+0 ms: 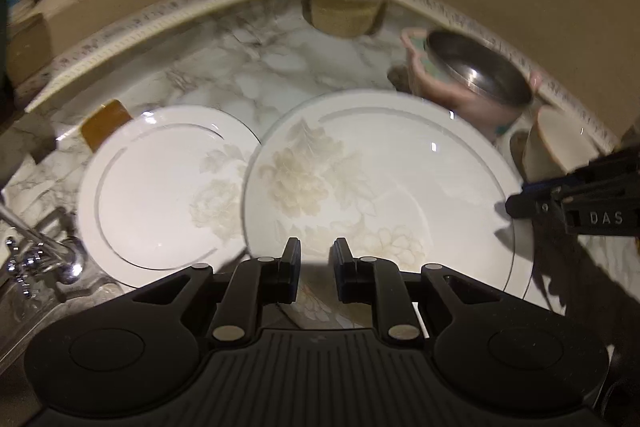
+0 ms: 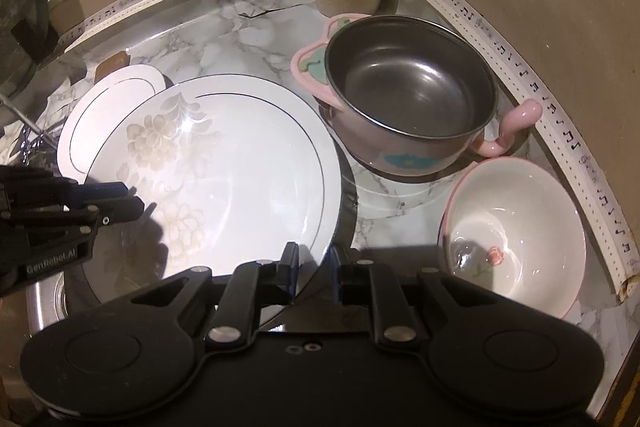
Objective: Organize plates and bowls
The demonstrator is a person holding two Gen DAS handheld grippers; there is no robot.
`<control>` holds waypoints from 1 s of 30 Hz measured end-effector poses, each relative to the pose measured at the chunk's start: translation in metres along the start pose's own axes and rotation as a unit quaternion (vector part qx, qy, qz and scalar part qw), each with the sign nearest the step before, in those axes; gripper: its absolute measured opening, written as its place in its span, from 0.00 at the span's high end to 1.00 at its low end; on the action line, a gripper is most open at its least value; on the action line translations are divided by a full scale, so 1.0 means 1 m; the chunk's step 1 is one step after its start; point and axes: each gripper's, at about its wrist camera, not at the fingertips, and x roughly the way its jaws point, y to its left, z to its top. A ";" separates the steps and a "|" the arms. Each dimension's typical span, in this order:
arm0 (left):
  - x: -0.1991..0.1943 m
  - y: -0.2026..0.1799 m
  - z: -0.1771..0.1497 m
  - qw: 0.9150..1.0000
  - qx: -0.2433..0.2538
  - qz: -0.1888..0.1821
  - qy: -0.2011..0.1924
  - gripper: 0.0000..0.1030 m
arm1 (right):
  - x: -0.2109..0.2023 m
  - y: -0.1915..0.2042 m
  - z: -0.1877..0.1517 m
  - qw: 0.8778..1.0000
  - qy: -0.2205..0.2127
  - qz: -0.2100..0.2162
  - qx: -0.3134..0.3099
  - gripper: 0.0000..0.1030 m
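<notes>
Both your grippers clamp the large plate [image 2: 224,183]: left gripper [image 1: 316,259], right gripper [image 2: 314,263]. Its near rim hides behind them; pale flowers, thin dark band.

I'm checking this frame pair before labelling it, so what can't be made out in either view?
- Large plate: its near rim is hidden by the left gripper in the left wrist view, so the grip itself cannot be confirmed.
- Small plate: mostly covered by the large plate in the right wrist view.
- Steel bowl: motion-blurred in the left wrist view.
- Right gripper: its fingertips hide the plate's edge.
</notes>
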 end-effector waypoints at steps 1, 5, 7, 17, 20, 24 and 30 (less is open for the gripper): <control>-0.006 0.004 0.001 1.000 -0.009 -0.006 -0.007 0.84 | -0.003 -0.002 -0.001 1.000 -0.004 0.003 0.004 0.82; -0.021 0.013 0.001 0.999 -0.033 -0.012 -0.018 0.84 | -0.009 -0.014 -0.004 0.999 -0.020 0.021 0.029 0.67; -0.024 0.015 0.000 0.999 -0.032 -0.006 -0.019 0.83 | -0.008 -0.018 -0.005 0.999 -0.022 0.029 0.037 0.64; -0.029 0.021 -0.011 0.999 -0.043 0.013 -0.014 0.50 | -0.001 -0.027 -0.009 0.996 -0.032 0.058 0.061 0.39; -0.029 0.022 -0.012 0.999 -0.046 0.017 -0.017 0.36 | 0.003 -0.028 -0.009 0.996 -0.030 0.064 0.059 0.34; -0.016 0.028 -0.013 0.996 -0.084 -0.004 0.007 0.34 | 0.010 -0.030 -0.007 0.993 -0.030 0.087 0.068 0.26; 0.002 0.031 -0.016 0.992 -0.120 -0.022 0.031 0.34 | 0.022 -0.027 0.002 0.993 -0.032 0.094 0.057 0.27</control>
